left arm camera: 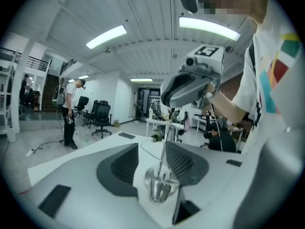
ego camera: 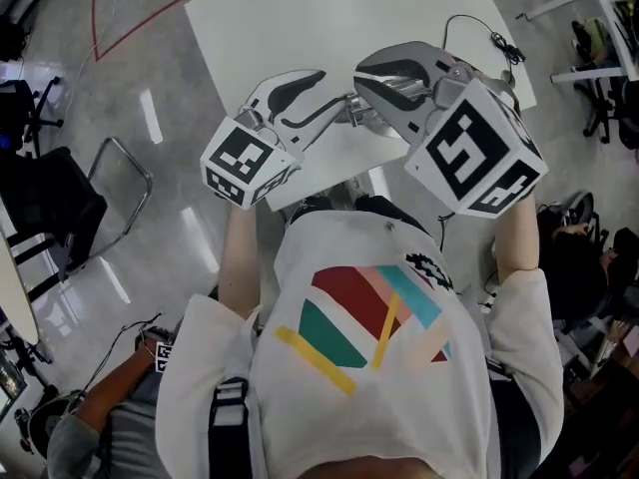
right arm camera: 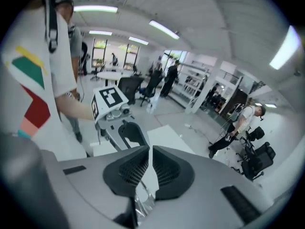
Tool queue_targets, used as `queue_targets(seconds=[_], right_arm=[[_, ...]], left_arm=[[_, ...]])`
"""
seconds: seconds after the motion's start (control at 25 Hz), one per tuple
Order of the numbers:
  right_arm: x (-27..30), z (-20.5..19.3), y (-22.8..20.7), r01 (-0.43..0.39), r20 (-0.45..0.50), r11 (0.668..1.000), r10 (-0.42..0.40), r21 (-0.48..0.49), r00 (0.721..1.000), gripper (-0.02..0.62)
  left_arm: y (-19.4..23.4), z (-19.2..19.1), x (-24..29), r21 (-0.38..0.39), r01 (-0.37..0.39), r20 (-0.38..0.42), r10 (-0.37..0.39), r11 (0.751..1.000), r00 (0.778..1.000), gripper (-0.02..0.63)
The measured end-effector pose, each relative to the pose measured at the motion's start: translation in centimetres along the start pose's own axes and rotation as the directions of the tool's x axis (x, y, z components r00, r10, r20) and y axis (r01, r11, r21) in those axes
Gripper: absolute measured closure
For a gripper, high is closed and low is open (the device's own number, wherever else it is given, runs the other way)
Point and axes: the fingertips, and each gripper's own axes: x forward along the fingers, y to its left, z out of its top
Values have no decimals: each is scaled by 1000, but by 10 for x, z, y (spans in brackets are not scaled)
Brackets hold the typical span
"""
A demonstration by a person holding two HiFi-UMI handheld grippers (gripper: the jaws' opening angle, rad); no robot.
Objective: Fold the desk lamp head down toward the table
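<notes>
A small chrome desk lamp [ego camera: 371, 116] sits between my two grippers, over the near edge of the white table [ego camera: 329, 18]. In the left gripper view its chrome cylinder [left arm camera: 159, 190] lies low between the jaws of my left gripper [left arm camera: 151, 147], which stand apart, with white showing on the cylinder's left side. Thin rods [left arm camera: 164, 147] rise from it toward my right gripper [left arm camera: 167, 99]. In the right gripper view my right gripper [right arm camera: 150, 149] is shut, with crinkled chrome [right arm camera: 143, 204] just under its jaws. I cannot tell whether it pinches anything. In the head view the left gripper [ego camera: 337, 90] and right gripper [ego camera: 361, 80] nearly meet.
A thin black cable [ego camera: 479, 28] lies at the table's far right. A flat dark item [left arm camera: 127, 135] lies farther out on the table. A metal chair frame [ego camera: 125, 198] stands left of the table, and a person [left arm camera: 70, 113] stands across the room.
</notes>
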Motion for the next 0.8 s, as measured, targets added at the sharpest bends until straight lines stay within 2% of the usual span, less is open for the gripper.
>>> queue_targets(seconds=[0.04,0.08,0.16,0.2,0.24,0.32,0.4,0.48,0.52,0.6,0.68,0.8], right_arm=[[-19,13,-11,31,99,999,-34,40,994,563],[-39,26,-21,65,202,995,-81,82,976,563],[-82,40,-42,146,371,965,-220,218,902,563],[-102,38,-51,186,418,934,-308,306,855,563],[-121,30,-59,221,446,891,-398,397,802,563],[-154,7,-74,248,474,780,-564,575,676,563],[-178,-18,-83,196,488,673,-677,713,551,563],[-196,-44,-86,113,490,591,-747,799,450,563],[-203,-58,-85,87,480,558,-774,825,413,563],[-214,-80,-79,87,447,510,-814,856,372,563],[-222,-90,-73,125,417,483,-838,867,351,563],[-223,-95,-71,188,377,459,-857,868,351,563]], left_arm=[[1,23,-5,-4,-9,50,10,1000,999,385],[1,47,-10,-10,-20,102,21,1000,995,385],[-2,93,-23,-26,-67,211,71,997,975,385],[-3,112,-29,-39,-106,262,113,994,959,385],[-2,128,-34,-55,-149,307,158,987,938,388],[-3,151,-38,-59,-206,386,212,977,898,433],[-6,165,-35,-14,-215,452,198,977,870,551],[-13,171,-28,18,-212,492,176,977,853,564],[-17,172,-24,21,-216,503,176,976,846,565],[-24,174,-18,9,-234,513,196,972,835,563],[-25,176,-15,-13,-254,514,224,967,828,565],[-21,179,-12,-47,-262,508,249,964,824,565]])
